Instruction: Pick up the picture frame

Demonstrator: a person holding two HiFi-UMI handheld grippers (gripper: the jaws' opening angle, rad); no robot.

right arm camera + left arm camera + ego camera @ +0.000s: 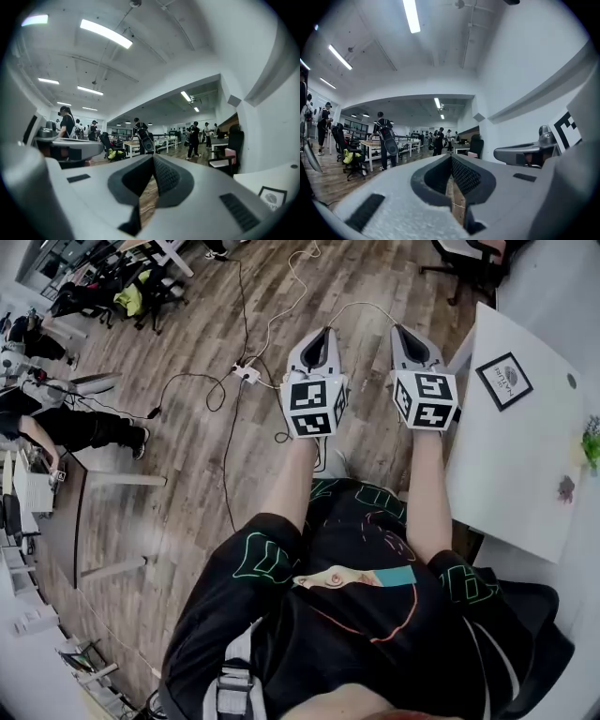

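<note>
A small black picture frame (503,380) with a white print lies flat on the white table (525,484) at the right of the head view; its corner shows low right in the right gripper view as the frame (272,197). My left gripper (324,333) and right gripper (400,330) are held side by side, level, over the wooden floor, left of the table. Both have their jaws shut with nothing between them. In the gripper views the left gripper (451,157) and right gripper (153,156) point across the office room.
A white power strip (247,374) and cables trail over the floor ahead. A green sprig (591,442) and a small dark object (566,488) lie on the table's right part. Desks, chairs and several people stand at the far left.
</note>
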